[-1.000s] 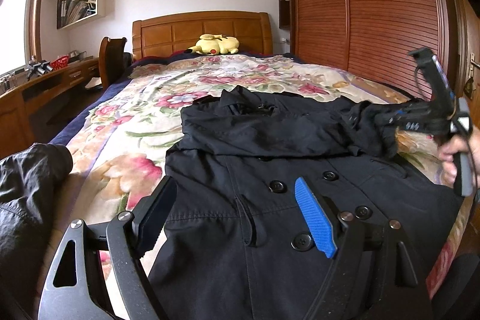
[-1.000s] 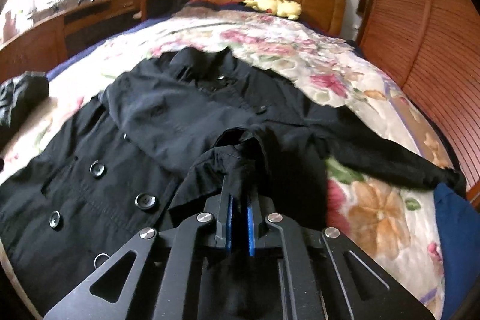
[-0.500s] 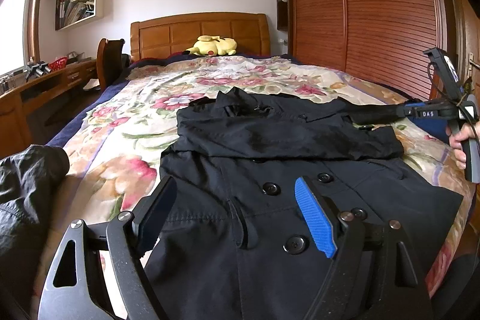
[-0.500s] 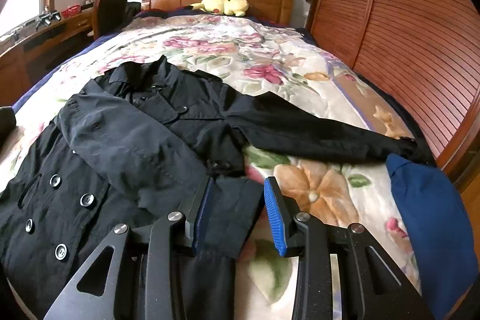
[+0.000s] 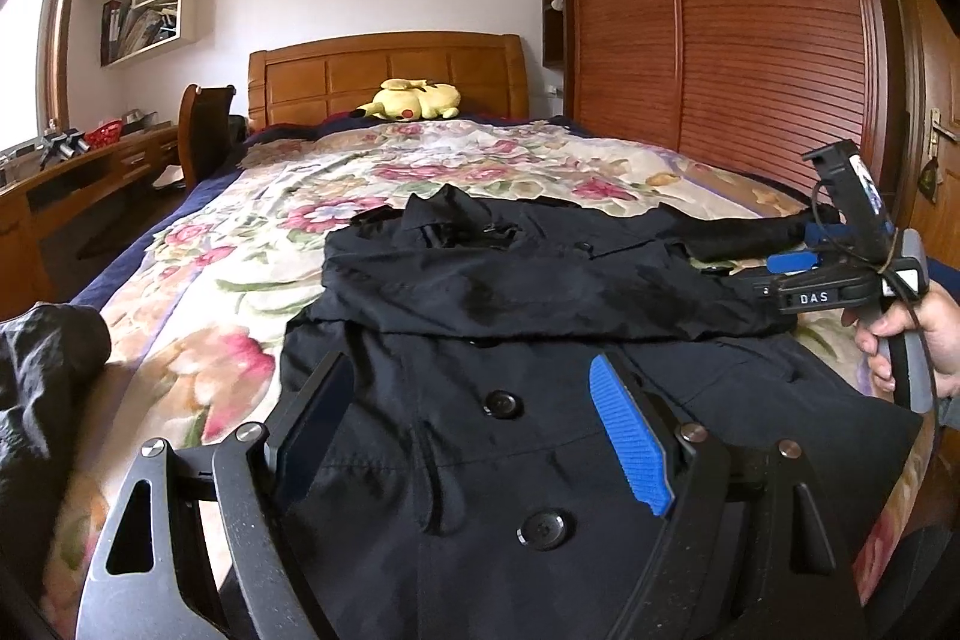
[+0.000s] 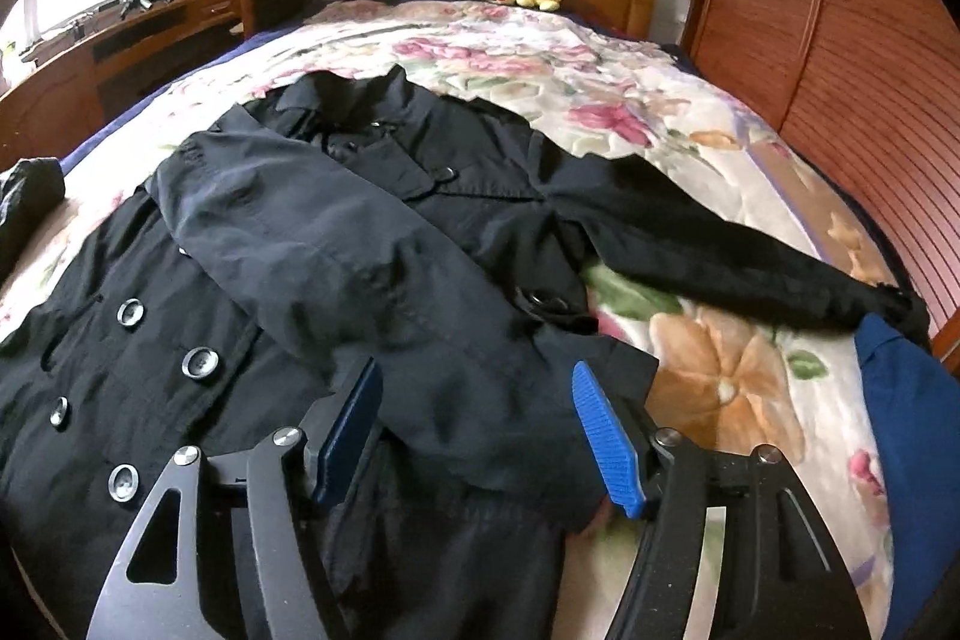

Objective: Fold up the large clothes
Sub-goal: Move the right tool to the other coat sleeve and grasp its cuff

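A black double-breasted coat (image 5: 540,292) lies front up on the floral bedspread (image 5: 420,178). One sleeve (image 6: 360,268) is folded across the chest, and its cuff lies flat under my right gripper (image 6: 477,376). That gripper's jaws are opening and the pads do not press on the cloth. The other sleeve (image 6: 720,256) stretches out to the right over the bedspread. My left gripper (image 5: 468,376) hovers open over the coat's buttoned front, holding nothing. In the left wrist view the right gripper (image 5: 801,247) shows at the right edge, held by a hand (image 5: 900,334).
A yellow plush toy (image 5: 414,100) lies by the wooden headboard. A dark garment (image 5: 42,388) is bunched at the bed's left edge, and a blue cloth (image 6: 900,400) lies at its right edge. A wardrobe (image 5: 750,40) stands on the right, a desk (image 5: 78,160) and chair (image 5: 204,124) on the left.
The right gripper was shut on the bunched sleeve cuff. It has laid the sleeve flat across the chest, let go and opened wide. The left gripper stays open over the coat.
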`<state>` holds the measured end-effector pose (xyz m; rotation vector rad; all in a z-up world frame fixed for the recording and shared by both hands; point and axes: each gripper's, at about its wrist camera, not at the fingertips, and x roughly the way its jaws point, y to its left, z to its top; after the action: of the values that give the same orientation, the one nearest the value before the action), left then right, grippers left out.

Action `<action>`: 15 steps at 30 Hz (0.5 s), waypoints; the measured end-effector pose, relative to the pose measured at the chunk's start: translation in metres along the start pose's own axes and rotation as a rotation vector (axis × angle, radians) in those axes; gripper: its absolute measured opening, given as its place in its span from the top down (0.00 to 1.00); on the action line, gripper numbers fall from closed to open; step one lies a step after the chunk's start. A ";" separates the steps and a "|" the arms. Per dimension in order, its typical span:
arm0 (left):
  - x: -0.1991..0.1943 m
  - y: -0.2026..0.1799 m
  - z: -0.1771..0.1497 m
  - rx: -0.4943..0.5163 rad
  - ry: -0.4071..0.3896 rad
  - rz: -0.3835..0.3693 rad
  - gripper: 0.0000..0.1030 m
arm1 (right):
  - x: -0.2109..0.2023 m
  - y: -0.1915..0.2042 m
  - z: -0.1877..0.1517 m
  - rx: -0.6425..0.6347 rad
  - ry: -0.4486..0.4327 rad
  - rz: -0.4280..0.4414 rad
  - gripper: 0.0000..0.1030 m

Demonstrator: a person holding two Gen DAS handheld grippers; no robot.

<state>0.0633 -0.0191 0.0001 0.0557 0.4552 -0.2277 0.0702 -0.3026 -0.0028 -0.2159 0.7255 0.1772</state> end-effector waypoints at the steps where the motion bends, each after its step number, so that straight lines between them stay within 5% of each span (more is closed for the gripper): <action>1: 0.002 -0.002 0.000 0.003 0.001 -0.002 0.20 | 0.003 -0.004 0.000 0.001 0.001 -0.005 0.34; 15: 0.026 -0.027 0.010 -0.002 0.007 -0.041 0.20 | 0.038 -0.103 0.010 0.079 0.000 -0.125 0.34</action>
<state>0.0842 -0.0519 -0.0024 0.0454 0.4643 -0.2671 0.1286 -0.3955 -0.0069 -0.1855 0.7157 0.0292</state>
